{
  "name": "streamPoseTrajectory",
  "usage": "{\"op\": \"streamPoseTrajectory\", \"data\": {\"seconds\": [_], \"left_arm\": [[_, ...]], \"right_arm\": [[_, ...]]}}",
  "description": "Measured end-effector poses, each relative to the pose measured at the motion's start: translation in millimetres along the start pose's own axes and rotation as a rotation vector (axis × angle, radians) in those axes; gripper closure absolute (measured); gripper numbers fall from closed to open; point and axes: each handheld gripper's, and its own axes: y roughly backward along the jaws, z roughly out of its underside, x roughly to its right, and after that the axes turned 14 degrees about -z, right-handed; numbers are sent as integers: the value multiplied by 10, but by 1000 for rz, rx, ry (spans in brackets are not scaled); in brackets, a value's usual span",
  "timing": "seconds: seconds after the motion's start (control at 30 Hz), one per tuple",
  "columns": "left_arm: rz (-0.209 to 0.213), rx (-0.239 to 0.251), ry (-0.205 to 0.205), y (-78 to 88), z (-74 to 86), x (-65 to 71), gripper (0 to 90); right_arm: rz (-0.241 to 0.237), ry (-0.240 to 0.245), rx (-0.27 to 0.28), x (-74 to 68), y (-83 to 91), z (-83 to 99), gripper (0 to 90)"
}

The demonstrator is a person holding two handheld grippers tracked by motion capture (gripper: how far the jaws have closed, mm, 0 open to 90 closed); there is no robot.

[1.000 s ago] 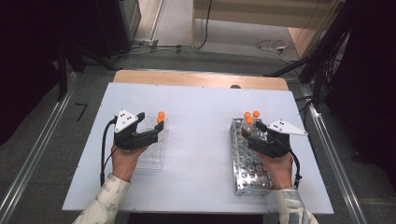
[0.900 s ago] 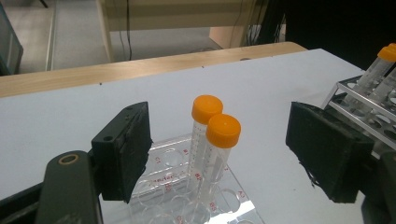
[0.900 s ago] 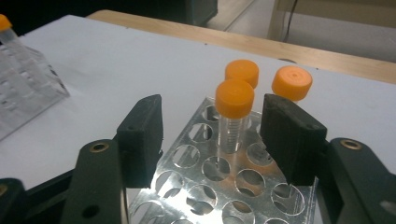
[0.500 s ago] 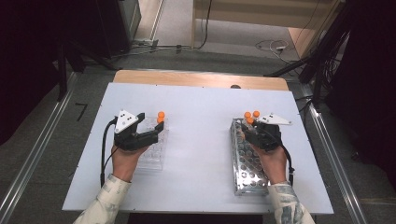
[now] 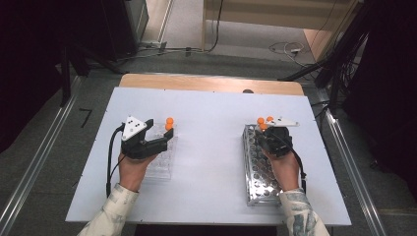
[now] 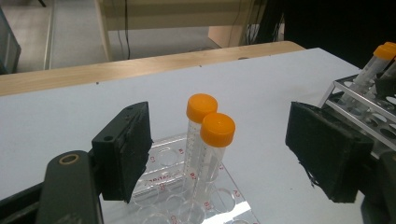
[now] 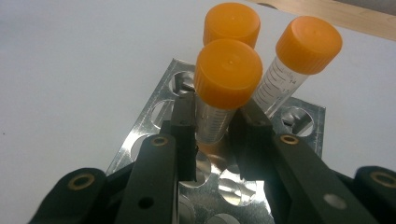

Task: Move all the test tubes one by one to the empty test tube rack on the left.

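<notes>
Right tongs (image 7: 212, 128) just closed onto clear orange-capped tube (image 7: 223, 93); perforated metal rack (image 7: 140, 135); left tongs (image 6: 229, 156) apart.

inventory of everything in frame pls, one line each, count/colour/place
metal rack: 1, silver, right side of the table, under the right hand
clear rack: 1, transparent plastic with red markings, left side of the table
tubes in metal rack: 3, clear with orange caps, far end of the rack; the nearest one sits between the right gripper's jaws
tubes in clear rack: 2, clear with orange caps, upright at its far end
table: 1, white top with a wooden far edge
cables: several, black and white, on the floor beyond the table
left gripper: 1, black, open, a jaw on either side of the two tubes, not touching
right gripper: 1, black, jaws just closed, shut on the nearest tube
</notes>
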Motion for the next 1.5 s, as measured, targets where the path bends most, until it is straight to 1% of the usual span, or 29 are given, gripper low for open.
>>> {"op": "streamPoseTrajectory", "data": {"seconds": [0.17,0.33,0.4,0.47,0.53,0.73,0.87,0.93,0.97,1.2,1.3,1.5], "left_arm": [[2,0,-1,3,-1,-1,226],[3,-1,-2,6,-3,-11,226],[3,-2,-1,7,-4,-10,226],[5,-2,1,10,-5,-9,226],[5,1,5,15,-6,-6,226],[5,3,6,20,-9,-6,226],[6,6,5,27,-14,-3,225],[7,8,7,30,-16,-5,225],[8,8,8,30,-16,-5,225],[11,9,4,36,-19,6,225],[12,11,6,40,-23,8,225],[16,18,8,56,-34,10,225]], "right_arm": [[-17,-6,11,9,20,3,715],[-66,-49,47,83,69,15,716],[-67,-51,56,78,76,16,716],[-62,-42,67,66,90,16,715],[-66,-48,85,72,107,17,717],[-52,-37,113,49,161,9,719],[-49,-37,115,51,171,12,720],[-47,-33,133,41,193,10,721],[-51,-37,142,37,209,6,722],[-44,-23,180,-4,347,-26,722],[-38,-5,197,-33,421,-43,722],[-51,23,222,-114,553,-74,722]]}}
